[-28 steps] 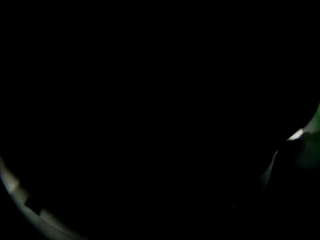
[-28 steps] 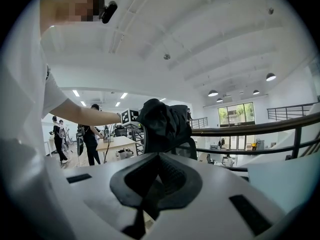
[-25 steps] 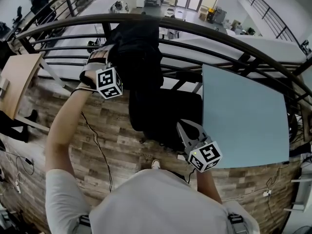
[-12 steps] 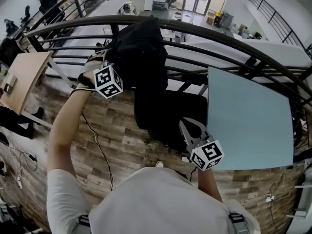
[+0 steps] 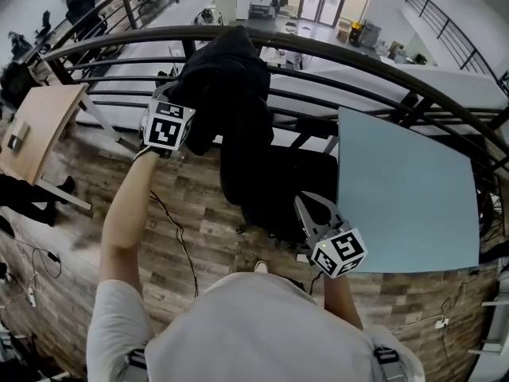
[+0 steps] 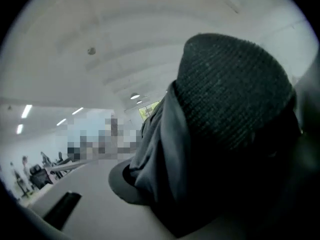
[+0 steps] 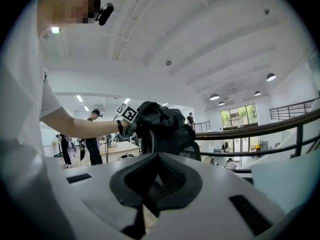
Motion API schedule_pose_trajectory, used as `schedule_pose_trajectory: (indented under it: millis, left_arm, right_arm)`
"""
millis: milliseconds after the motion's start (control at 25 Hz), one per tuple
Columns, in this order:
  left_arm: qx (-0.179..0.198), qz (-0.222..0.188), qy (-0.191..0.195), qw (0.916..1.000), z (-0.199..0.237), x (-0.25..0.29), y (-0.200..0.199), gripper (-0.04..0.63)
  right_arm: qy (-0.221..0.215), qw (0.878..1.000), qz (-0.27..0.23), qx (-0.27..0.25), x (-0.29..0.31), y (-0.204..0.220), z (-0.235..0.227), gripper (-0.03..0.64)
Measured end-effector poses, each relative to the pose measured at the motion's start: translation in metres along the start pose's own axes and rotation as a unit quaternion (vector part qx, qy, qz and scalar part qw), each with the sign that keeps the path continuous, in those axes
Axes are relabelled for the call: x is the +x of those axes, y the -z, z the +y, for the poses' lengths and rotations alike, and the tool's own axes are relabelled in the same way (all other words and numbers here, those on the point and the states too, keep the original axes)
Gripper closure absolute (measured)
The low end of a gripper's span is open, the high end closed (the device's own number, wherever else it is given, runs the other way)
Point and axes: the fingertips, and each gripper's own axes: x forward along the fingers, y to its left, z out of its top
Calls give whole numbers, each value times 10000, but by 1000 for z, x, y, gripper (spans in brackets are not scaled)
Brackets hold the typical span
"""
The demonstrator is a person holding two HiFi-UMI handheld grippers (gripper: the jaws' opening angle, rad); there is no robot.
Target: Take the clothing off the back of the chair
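A black piece of clothing drapes over the back of a black chair by the railing. My left gripper is at the clothing's left edge, marker cube facing up. Its jaws are closing with the dark fabric between them, and the bunched cloth fills the left gripper view and hides the jaws. The right gripper view shows the clothing raised above the chair's mesh back, with the left gripper at its side. My right gripper hovers near the chair's front right, shut and holding nothing.
A light blue table stands right of the chair. A curved dark railing runs behind it. A wooden desk is at far left, and a cable lies on the plank floor. People stand far off.
My left gripper rolled so its cube faces up and rose, and the clothing's top bunched up and lifted with it. The right gripper stayed put.
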Motion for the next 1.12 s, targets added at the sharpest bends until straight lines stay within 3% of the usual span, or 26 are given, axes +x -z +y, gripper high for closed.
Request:
schedule_pose_trajectory:
  millis: [80, 360, 720, 1120]
  left_arm:
    - [-276, -85, 7, 9996, 2, -6, -2, 453]
    - [-377, -340, -66, 9987, -2, -25, -10, 459]
    - [-1002, -628, -82, 9930, 2, -48, -19, 462]
    - [-1082, -897, -167, 9899, -1, -61, -36, 465]
  right_arm:
    - [14, 10000, -10, -3, -3, -1, 2, 597]
    - [-36, 10000, -56, -56, -11, 0, 14, 597]
    - [-18, 9999, -83, -71, -24, -1, 23, 597]
    - [8, 9998, -114, -153, -38, -5, 24, 597]
